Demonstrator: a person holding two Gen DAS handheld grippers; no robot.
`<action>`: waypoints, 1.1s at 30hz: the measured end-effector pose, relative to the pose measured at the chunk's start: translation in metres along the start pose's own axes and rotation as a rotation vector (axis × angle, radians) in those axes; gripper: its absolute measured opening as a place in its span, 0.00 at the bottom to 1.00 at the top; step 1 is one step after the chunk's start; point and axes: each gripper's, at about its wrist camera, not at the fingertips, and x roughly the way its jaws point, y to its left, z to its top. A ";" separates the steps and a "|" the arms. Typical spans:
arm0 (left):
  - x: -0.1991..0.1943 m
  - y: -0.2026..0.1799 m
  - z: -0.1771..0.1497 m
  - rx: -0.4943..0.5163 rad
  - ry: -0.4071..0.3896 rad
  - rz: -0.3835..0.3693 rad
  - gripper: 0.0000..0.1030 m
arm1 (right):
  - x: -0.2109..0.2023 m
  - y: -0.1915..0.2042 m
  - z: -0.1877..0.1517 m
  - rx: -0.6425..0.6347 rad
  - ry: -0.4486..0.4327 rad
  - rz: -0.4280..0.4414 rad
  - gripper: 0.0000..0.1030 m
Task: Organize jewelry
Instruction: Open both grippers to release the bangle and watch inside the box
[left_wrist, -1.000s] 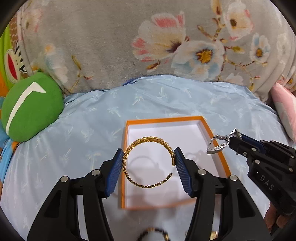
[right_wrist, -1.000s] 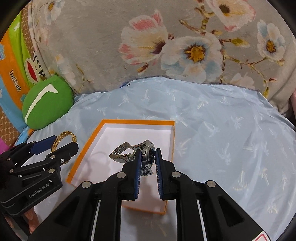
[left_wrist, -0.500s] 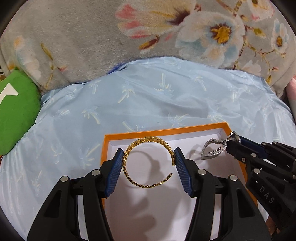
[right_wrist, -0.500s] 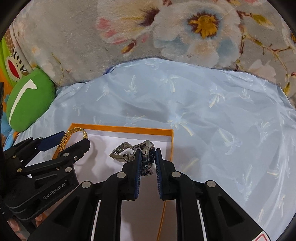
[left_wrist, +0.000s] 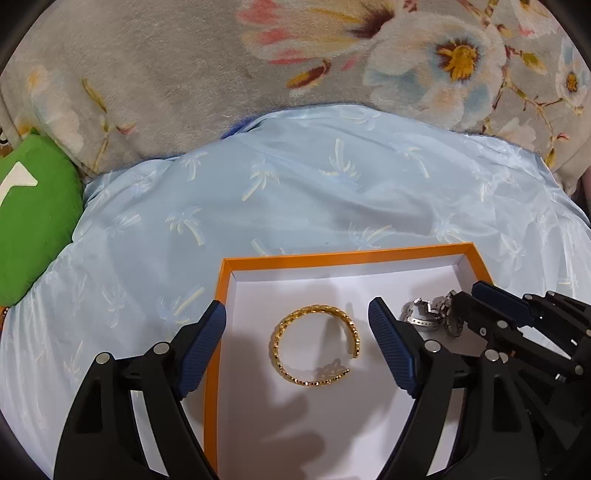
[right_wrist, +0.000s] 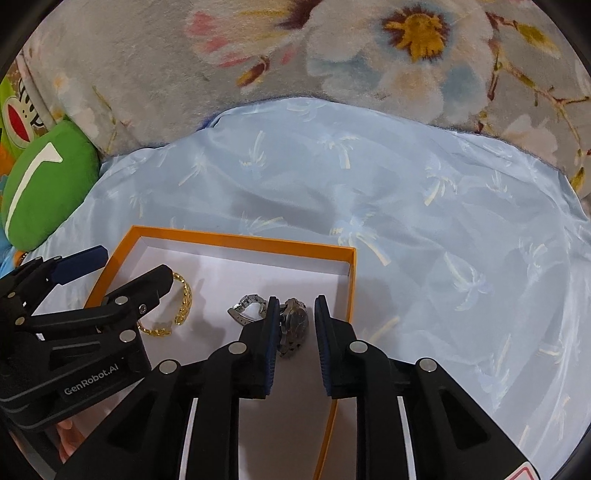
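Both grippers have come down over the orange box (left_wrist: 218, 295) since a second ago, when each carried its piece above it. The left gripper (left_wrist: 297, 332) has just been opening: its jaws now stand wide, clear of the gold bangle (left_wrist: 316, 345), which lies flat on the white floor of the box between the two blue pads, touching neither. It is released.

The right gripper (right_wrist: 293, 325) has also just been opening, though only a little. The silver watch (right_wrist: 291, 325) rests on the box floor between its fingers; the left pad looks to be against the watch case, while a gap shows on the right side, so the hold appears let go rather than clamped. The watch's band runs out to the left of the jaws, toward the bangle, with its long axis lying across the fingers.

Both pieces sit side by side in the box, bangle on the left, watch just beside it toward the right wall. Each lies straight ahead of, and just beyond, its own gripper's tips, so the next move probably calls for drawing both grippers straight back and up, without dragging a pad across either piece. The box sits on a pale blue sheet (left_wrist: 295, 192).
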 end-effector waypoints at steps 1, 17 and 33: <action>0.000 0.001 -0.001 -0.003 0.004 -0.006 0.75 | -0.001 0.000 -0.001 0.000 -0.001 0.000 0.18; -0.019 0.001 -0.041 0.054 0.043 0.026 0.72 | -0.032 0.003 -0.044 -0.019 -0.023 -0.051 0.13; -0.054 0.015 -0.062 -0.038 0.025 -0.035 0.72 | -0.082 0.009 -0.065 -0.006 -0.085 -0.026 0.12</action>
